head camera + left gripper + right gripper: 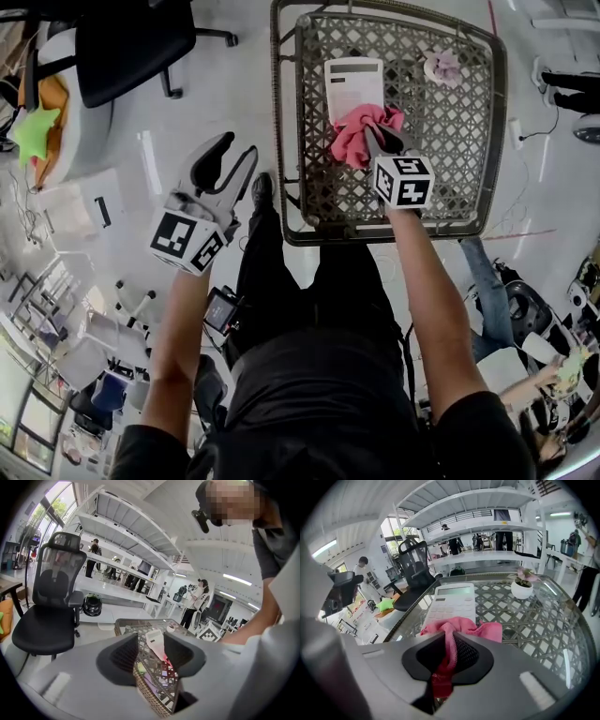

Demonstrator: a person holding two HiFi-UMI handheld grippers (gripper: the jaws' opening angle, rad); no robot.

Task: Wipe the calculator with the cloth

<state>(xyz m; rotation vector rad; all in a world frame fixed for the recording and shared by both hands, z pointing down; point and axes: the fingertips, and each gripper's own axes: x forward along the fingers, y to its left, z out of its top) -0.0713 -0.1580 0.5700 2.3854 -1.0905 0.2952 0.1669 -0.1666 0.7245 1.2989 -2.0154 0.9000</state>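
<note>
calculator (353, 86): white, lying flat with its keys facing up, sitting just ahead of the right gripper (382, 142).
cloth (359, 131): pink, bunched up, being pinched in that gripper's jaws, resting on the calculator's near edge.

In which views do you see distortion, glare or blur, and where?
Head view: edges bend, pale floor shows glare streaks. Right gripper view: fisheye curves the shelves; the glass tabletop reflects lights; cloth and calculator are sharp. Left gripper view: dark rounded corners, bright windows.
</note>
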